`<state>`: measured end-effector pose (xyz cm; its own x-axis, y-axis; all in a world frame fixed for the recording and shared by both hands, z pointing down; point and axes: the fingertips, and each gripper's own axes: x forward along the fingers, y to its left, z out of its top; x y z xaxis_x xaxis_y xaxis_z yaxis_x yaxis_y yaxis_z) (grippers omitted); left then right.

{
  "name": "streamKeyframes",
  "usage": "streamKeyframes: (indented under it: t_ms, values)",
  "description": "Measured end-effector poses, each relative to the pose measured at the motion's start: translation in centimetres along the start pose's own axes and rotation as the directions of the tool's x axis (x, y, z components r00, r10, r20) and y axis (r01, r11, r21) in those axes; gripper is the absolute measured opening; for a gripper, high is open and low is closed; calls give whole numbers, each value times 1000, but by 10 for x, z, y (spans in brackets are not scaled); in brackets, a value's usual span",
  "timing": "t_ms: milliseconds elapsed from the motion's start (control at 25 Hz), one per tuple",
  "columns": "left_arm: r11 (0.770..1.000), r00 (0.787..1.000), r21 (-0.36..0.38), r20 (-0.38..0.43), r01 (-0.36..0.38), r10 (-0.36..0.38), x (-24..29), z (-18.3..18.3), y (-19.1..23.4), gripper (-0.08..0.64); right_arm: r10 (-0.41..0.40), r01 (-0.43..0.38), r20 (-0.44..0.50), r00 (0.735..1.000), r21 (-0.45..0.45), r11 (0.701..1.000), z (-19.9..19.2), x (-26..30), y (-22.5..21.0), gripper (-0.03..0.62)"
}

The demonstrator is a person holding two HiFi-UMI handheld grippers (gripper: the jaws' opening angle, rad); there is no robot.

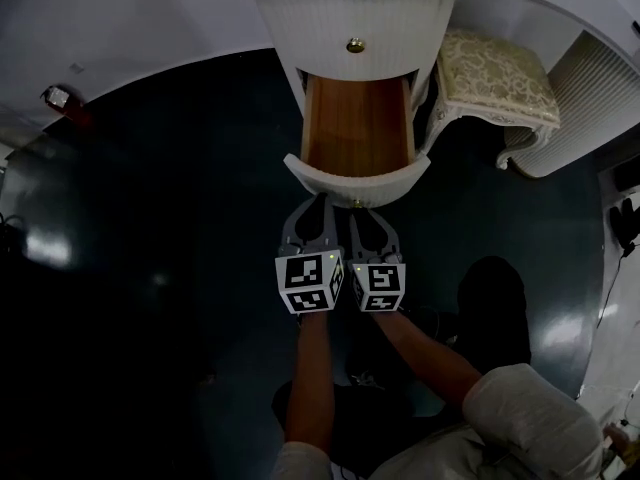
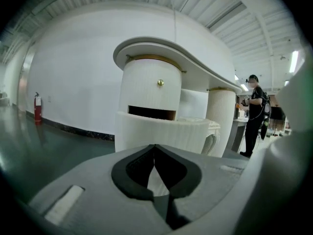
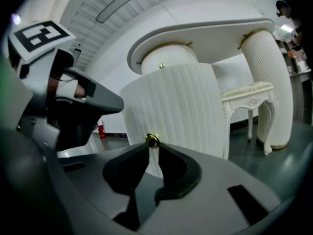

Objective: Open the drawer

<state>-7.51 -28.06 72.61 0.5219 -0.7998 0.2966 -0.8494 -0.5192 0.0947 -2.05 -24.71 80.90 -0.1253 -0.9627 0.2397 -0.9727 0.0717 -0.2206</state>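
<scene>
The lower drawer of a white ribbed desk stands pulled out, its wooden inside showing in the head view. Its curved front carries a small gold knob. My right gripper is shut on that knob, which sits at the very fingertips. My left gripper is shut with nothing in it, just short of the drawer front. From above, the left gripper and right gripper sit side by side below the drawer. The upper drawer, with its own gold knob, is closed.
A white stool with a patterned cushion stands right of the drawer. A ribbed column holds the desk top behind it. A fire extinguisher stands by the far wall, and a person stands at the right. The floor is dark and glossy.
</scene>
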Motion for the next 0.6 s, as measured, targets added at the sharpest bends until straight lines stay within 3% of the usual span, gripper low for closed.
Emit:
streamKeyframes:
  t_ms: [40,200,280,400,600]
  values:
    - [999,1000,-34,1,-22,22,-5,4,2,11,-1,2,-64,998,11,1000,-6,-2,1,22]
    - [973,991,-189,-23,-135,134,-32,6,1,11,-1,2,-298,955,6,1000,-27,-48,-12,15]
    - [970,986,-182,-68,-161,151,-50,3,-2,11,-4,13,-363,932,20,1000,-20,-77,-19,15]
    - [970,966,-129,-183,-207,182,-85,11,5,11,51,-46,-378,925,22,999,17,-105,-10,15]
    - [951,951,-171,-216,-259,220,-128,74,-16,11,123,-109,-389,913,59,992,81,-130,-10,15]
